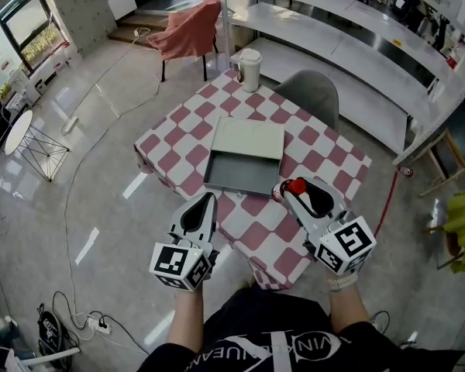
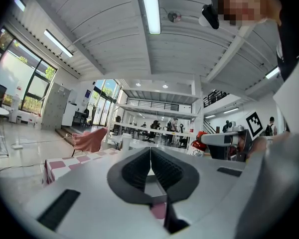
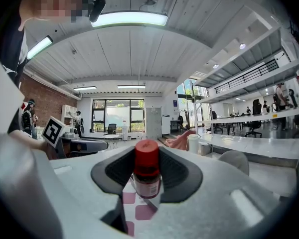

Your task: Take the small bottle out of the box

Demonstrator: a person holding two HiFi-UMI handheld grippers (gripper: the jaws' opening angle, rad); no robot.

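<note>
Two grippers hover level over the near edge of the table [image 1: 167,161]. The right gripper [image 1: 288,192] is clamped on the small bottle [image 3: 146,169], its pads pressing the bottle from both sides. The left gripper [image 2: 150,169] has its jaws pressed together with nothing between them.

The bottle stands upright with its red cap on top, so its long axis runs vertically across the level jaws. It sits just beyond the near right corner of the open box [image 1: 217,180], outside the box wall and over the checked cloth. Whether its base touches the cloth cannot be told.

The bottle looks to be already out, so only setting it down remains. Bare cloth lies directly beneath the right gripper, while the box lies ahead and to its left. A lidded cup [image 1: 249,70] stands well apart at the table's far corner.
</note>
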